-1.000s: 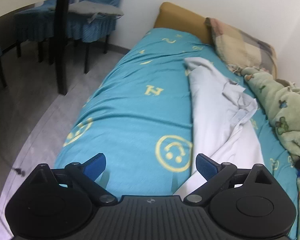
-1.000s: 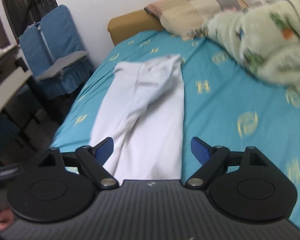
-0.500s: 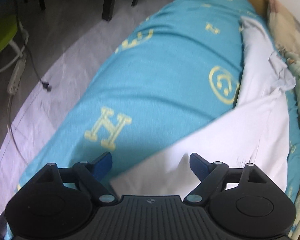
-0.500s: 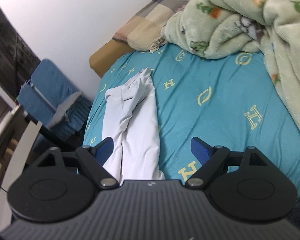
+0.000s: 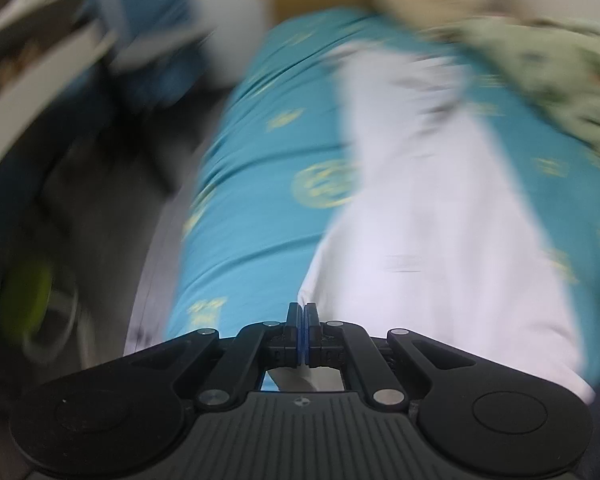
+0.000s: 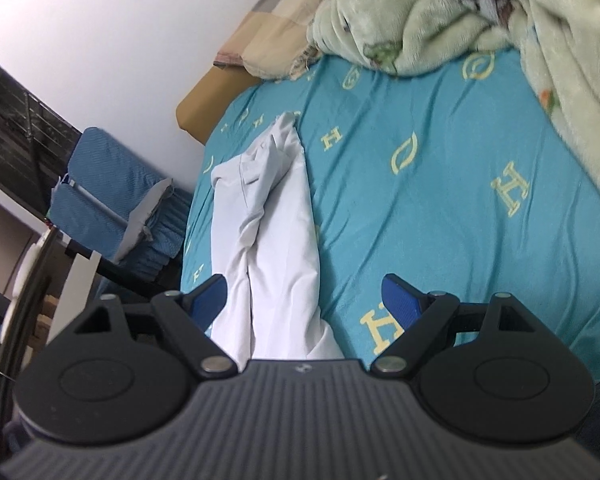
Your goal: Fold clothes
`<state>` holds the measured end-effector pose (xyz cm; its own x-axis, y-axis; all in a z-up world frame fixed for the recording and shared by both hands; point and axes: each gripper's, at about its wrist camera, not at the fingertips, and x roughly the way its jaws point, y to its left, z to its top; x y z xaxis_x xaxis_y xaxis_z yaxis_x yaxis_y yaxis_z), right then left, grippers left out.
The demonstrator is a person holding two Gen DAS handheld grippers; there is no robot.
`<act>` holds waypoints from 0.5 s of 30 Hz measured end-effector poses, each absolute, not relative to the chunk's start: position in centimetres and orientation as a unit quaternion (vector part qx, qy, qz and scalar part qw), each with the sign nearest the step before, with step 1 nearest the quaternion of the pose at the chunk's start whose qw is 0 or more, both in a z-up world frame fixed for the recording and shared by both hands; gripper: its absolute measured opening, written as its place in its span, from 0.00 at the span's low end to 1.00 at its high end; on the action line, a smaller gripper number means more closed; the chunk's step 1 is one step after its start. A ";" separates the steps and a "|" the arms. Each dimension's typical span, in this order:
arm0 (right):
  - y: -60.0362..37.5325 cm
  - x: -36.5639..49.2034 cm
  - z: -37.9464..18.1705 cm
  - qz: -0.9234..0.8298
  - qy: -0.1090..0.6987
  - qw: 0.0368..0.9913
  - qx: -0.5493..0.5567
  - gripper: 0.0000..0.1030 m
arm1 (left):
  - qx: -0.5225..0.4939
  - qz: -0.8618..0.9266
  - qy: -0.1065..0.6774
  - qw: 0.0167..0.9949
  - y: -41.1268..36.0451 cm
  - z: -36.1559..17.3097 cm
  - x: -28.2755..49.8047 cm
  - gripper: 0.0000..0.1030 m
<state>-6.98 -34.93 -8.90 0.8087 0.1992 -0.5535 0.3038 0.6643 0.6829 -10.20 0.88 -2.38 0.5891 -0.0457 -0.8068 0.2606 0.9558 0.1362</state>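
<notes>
The white garment (image 6: pixel 272 216) lies lengthwise on the bed (image 6: pixel 440 184), bunched and twisted at its far end near the pillow (image 6: pixel 268 36), with a green blanket (image 6: pixel 480 12) heaped well to its right. The left hand-held gripper (image 5: pixel 302 320) has its blue pads pressed together at the garment's (image 5: pixel 432 216) near left edge; white cloth shows just behind the closed jaws, so it looks clamped on that hem, though the left view is badly smeared. The right hand-held gripper (image 6: pixel 304 300) hangs over the near end of the garment with its pads wide apart, gripping nothing. The main risk I see is a one-sided pull: with only the left corner held, lifting or dragging would skew the cloth and deepen the twist at the far end instead of flattening it. The pinch may also be shallow, so a quick tug could slip the hem free. If the right one closes where it hovers, it could catch both ridges of the fold at once, or the sheet beneath.
</notes>
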 end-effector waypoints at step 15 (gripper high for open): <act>-33.0 -5.5 -11.8 0.019 0.396 0.820 0.412 0.83 | -0.062 -0.260 0.544 0.795 -1.3 -4.8 -10.9 0.52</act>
<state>-5.48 -33.04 -11.80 0.6855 0.3580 -0.6339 0.2950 0.6595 0.6914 -10.94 -1.29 -4.83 0.2723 -0.4805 -0.8337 0.3463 0.8573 -0.3810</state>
